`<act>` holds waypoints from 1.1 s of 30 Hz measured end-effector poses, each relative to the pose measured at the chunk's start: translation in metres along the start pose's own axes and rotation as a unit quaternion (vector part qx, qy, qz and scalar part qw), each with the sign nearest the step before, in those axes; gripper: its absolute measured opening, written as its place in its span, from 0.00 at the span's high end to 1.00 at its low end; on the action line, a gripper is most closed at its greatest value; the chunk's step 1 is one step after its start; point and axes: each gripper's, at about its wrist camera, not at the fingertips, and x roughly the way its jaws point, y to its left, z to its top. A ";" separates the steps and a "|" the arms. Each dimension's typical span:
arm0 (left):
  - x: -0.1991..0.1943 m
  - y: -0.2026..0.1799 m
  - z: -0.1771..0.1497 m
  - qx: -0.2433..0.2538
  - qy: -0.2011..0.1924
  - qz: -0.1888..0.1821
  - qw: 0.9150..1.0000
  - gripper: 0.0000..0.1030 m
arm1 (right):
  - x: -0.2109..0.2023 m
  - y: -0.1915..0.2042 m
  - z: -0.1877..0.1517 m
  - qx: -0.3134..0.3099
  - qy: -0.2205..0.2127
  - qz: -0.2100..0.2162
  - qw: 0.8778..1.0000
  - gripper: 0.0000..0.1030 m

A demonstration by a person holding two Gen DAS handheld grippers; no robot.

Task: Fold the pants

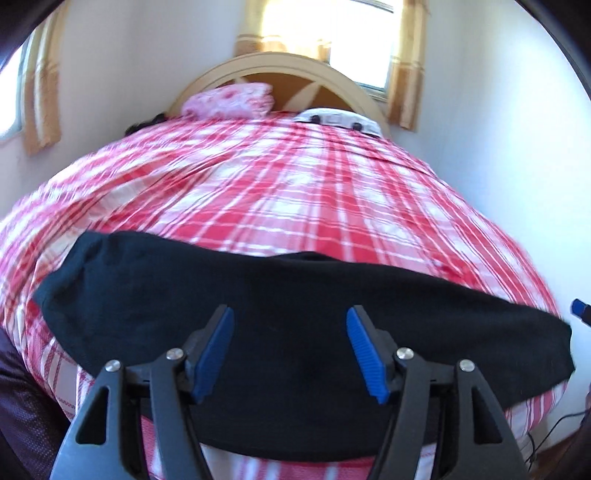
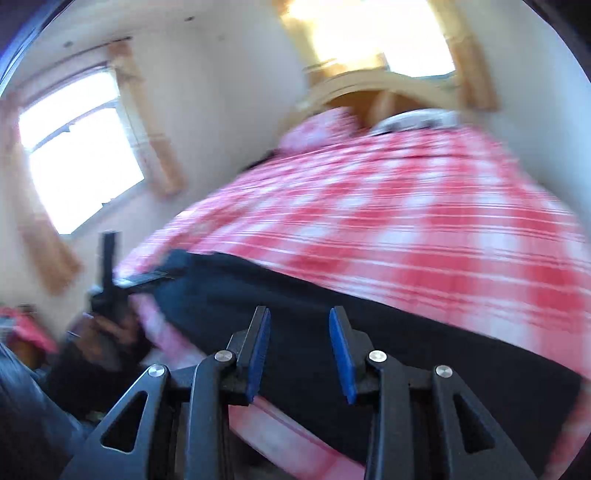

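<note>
Black pants [image 1: 280, 332] lie folded in a long band across the near end of my bed, on the red-and-white plaid sheet [image 1: 303, 192]. From my left wrist camera the band runs from the left side of the mattress to its right edge, with a strip of plaid showing below it at the foot of the bed.

My left gripper [image 1: 290, 314] hangs over the middle of that band with its 2 blue pads [image 1: 364, 350] spread wide. Nothing sits between them, and I cannot tell whether the tips touch the cloth.

My right gripper [image 2: 299, 312] is narrower but its jaws stand apart too, and they hold nothing; the pants [image 2: 295, 295] lie beyond and beneath its tips. This view is smeared with blur. At its left edge I can make out the other gripper [image 2: 109, 273] as a dark upright shape beside the corner of the fabric, with a hand [image 2: 107, 328] below it.

At the far end I see a curved wooden headboard [image 1: 280, 61], a pink pillow [image 1: 231, 99] on the left and a white item [image 1: 338, 120] with dark spots on the right. 1 bright window [image 1: 332, 33] with tan curtains [image 1: 404, 62] sits behind the headboard, and another window [image 2: 77, 151] is on the left wall.
</note>
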 end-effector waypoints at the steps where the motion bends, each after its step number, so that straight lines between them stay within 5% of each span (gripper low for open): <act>1: 0.003 0.007 -0.002 -0.005 0.003 0.007 1.000 0.35 | 0.018 0.008 0.010 -0.002 0.007 0.024 1.000 0.66; 6: 0.016 0.026 -0.030 -0.004 0.041 0.018 0.999 0.35 | 0.129 0.058 0.064 -0.066 0.040 0.097 0.992 0.66; 11: 0.008 0.036 -0.045 0.034 0.031 0.044 0.998 0.33 | 0.238 0.101 0.078 -0.144 0.100 0.099 0.979 0.66; 14: 0.005 0.057 -0.041 0.011 0.025 0.058 0.998 0.34 | 0.276 0.117 0.067 -0.161 0.134 0.090 0.974 0.66; 22: 0.015 0.075 -0.038 -0.011 0.030 0.050 0.998 0.32 | 0.285 0.126 0.046 -0.151 0.184 0.115 0.964 0.65; 25: 0.015 0.076 -0.039 -0.017 0.029 0.046 0.998 0.31 | 0.284 0.125 0.062 -0.155 0.161 0.100 0.970 0.65; 31: 0.014 0.076 -0.041 -0.012 0.028 0.046 0.998 0.31 | 0.305 0.120 0.055 -0.121 0.191 0.088 0.970 0.62; 33: 0.014 0.078 -0.040 -0.014 0.028 0.043 0.999 0.31 | 0.302 0.127 0.050 -0.108 0.209 0.117 0.965 0.60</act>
